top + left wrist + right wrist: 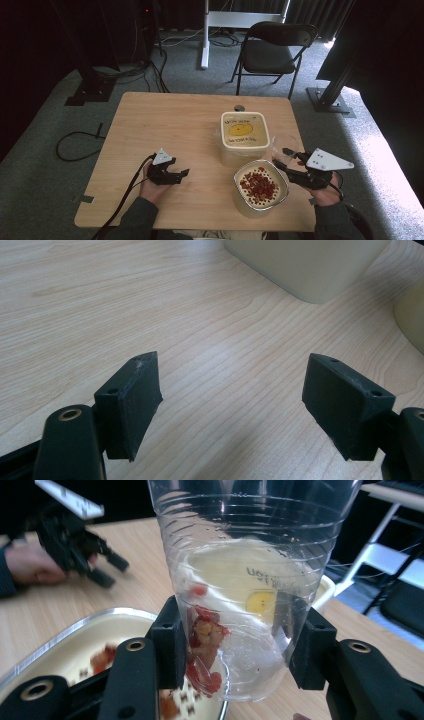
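Right gripper view: right gripper [235, 655] clamps clear cup [245, 580], red bits inside.

High view: fixed above person's side, faces forward and down, far, covers whole light wooden table [165, 125]. Left gripper view: low, close over tabletop. Right gripper view: very close, looks across table. Shared: cream square lidded tub [244, 131] [305, 265], left gripper [170, 175] [107, 567].

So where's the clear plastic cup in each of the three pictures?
High view: the clear plastic cup sits right of centre, in the right gripper.
Left gripper view: not in it.
Right gripper view: centre, clamped between the black jaws.
Shared landmark: the cream lidded tub, behind the cup and at top right.
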Available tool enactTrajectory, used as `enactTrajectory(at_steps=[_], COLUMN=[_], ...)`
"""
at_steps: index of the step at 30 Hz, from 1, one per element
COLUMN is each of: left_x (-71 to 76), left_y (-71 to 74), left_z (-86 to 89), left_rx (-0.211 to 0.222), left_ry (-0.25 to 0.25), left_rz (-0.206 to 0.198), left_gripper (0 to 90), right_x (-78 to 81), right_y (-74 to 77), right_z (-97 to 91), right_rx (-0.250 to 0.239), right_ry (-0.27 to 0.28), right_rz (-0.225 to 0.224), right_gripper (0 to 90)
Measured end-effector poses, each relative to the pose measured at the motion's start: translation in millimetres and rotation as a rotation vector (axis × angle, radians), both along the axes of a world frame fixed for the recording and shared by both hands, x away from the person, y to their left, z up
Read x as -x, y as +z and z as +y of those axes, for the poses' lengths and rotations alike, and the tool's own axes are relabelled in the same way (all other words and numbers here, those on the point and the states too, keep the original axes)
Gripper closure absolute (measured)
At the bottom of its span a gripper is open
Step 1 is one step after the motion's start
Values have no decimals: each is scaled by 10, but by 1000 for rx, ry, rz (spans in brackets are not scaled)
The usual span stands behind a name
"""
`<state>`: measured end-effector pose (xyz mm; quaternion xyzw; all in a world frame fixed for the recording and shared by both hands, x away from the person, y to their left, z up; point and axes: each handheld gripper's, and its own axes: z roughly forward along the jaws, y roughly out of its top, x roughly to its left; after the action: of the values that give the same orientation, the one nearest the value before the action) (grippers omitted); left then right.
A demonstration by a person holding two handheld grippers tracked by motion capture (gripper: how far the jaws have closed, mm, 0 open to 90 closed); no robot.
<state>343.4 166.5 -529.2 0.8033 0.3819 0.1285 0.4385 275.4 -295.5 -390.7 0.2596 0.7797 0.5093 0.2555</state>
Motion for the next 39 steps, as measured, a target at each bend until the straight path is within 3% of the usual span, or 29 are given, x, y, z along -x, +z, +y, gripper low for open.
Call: enactTrajectory(at_steps=[3, 7, 8, 10, 22, 27, 31, 34, 39], left_x=[0, -4, -4, -8, -10, -11, -6, -8, -4], left_y=[-1, -3, -3, -3, -1, -4, 1, 3, 9], left_z=[-1, -1, -1, 0, 14, 10, 11, 23, 25], left_rx=[0, 3, 3, 1, 4, 5, 3, 7, 9], left_ry=[0, 1, 1, 2, 4, 5, 2, 5, 6], left_rz=[0, 1, 1, 2, 1, 2, -1, 0, -5], left_gripper=[239, 239, 239, 239, 239, 239, 239, 239, 239], right_x=[-160, -410, -410, -602, -1188, -1340, -1476, -1487, -1360], right_y=[41, 79, 79, 95, 40, 0, -104, -119, -44], right_z=[4, 41, 41, 107, 394, 472, 514, 455, 318], right_rx=[-50, -71, -71, -85, -98, -99, -90, -142, -171], right_ry=[6, 3, 3, 16, 69, 64, 87, 104, 75], right_rz=[35, 86, 86, 114, 216, 243, 328, 330, 267], right_gripper=[493, 491, 491, 491, 482, 456, 254, 206, 222])
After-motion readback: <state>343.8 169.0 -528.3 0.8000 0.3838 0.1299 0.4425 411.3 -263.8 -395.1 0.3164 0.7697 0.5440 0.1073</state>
